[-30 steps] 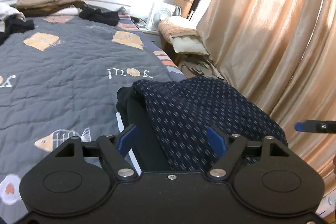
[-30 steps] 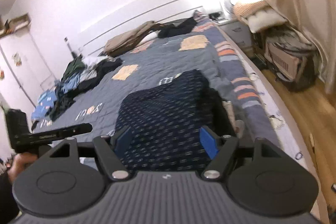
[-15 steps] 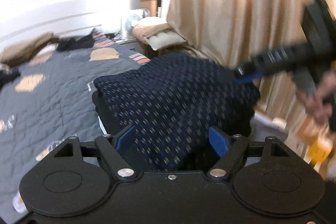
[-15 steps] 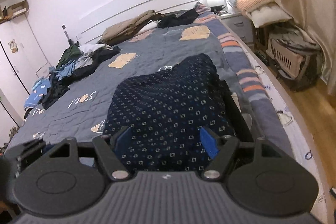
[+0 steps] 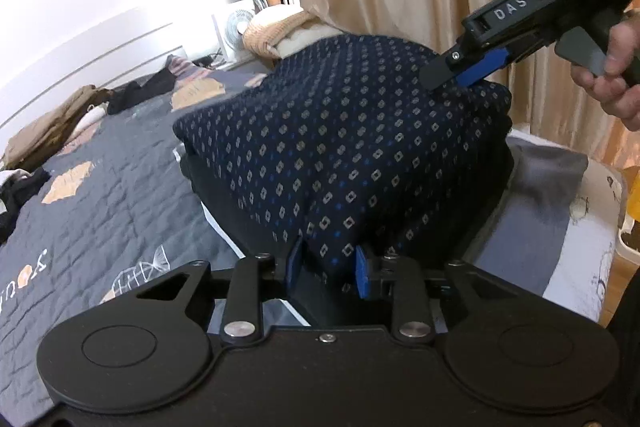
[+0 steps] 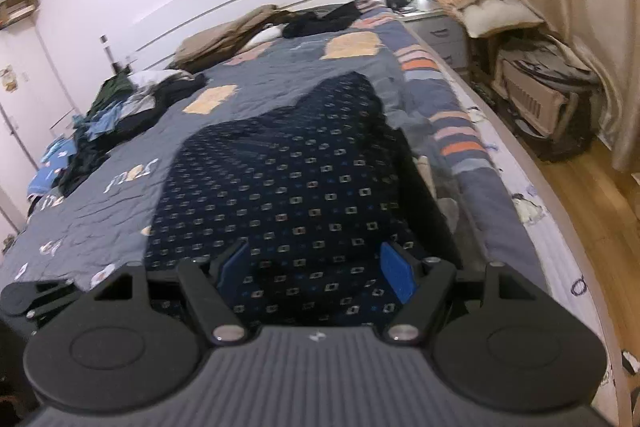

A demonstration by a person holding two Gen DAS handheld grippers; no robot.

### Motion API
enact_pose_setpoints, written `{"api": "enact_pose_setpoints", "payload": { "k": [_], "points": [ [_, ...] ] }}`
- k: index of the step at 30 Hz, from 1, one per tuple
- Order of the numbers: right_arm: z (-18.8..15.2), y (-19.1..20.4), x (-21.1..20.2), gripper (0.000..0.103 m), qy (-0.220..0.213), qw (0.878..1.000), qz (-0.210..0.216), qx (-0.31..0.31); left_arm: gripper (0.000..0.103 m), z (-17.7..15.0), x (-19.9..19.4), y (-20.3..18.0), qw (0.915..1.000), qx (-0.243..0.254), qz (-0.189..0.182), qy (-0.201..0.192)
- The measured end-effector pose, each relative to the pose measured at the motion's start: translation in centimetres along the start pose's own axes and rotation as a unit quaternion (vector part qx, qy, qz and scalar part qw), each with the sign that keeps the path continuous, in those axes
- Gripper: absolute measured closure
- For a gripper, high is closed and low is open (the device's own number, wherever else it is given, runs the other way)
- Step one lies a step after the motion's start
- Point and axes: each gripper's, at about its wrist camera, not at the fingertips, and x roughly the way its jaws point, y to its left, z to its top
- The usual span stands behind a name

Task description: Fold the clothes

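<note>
Left tongs (image 5: 328,263), left wrist view: closing, pads pinching a bunched near edge of the navy patterned garment (image 5: 340,147) on the bed (image 5: 100,195). Right tongs (image 5: 468,73) above the garment's far corner, gripped by a hand (image 5: 612,67). Right wrist view: right tongs (image 6: 316,265) apart, above garment (image 6: 288,179) near the bed's right edge, nothing clamped.
</note>
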Motion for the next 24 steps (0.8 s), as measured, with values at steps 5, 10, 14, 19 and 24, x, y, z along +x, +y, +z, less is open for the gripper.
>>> {"api": "enact_pose_setpoints", "payload": {
  "k": [5,10,14,19,24],
  "points": [
    [-0.2,0.3,-1.0,0.032,-0.008,1.0,-0.01,-0.006,0.069,0.1,-1.2,1.0,0.998,-0.056,-0.028,0.004],
    [1.5,1.8,-3.6,0.031,-0.029,0.999,-0.002,-0.022,0.036,0.7,-3.9,3.0,0.9934,-0.105,-0.042,-0.016],
    [3.7,4.1,-5.0,0.031,-0.047,0.998,0.016,-0.049,0.036,1.6,-5.8,4.7,0.9859,-0.15,-0.059,-0.044],
    [5.0,6.8,-3.7,0.03,-0.039,0.994,0.007,-0.103,0.026,2.7,-6.8,6.3,0.9778,-0.195,-0.054,-0.054],
    [6.7,7.0,-0.2,0.029,-0.003,0.993,-0.007,-0.114,0.025,2.8,-7.5,6.8,0.9778,-0.196,-0.052,-0.053]
  ]
}}
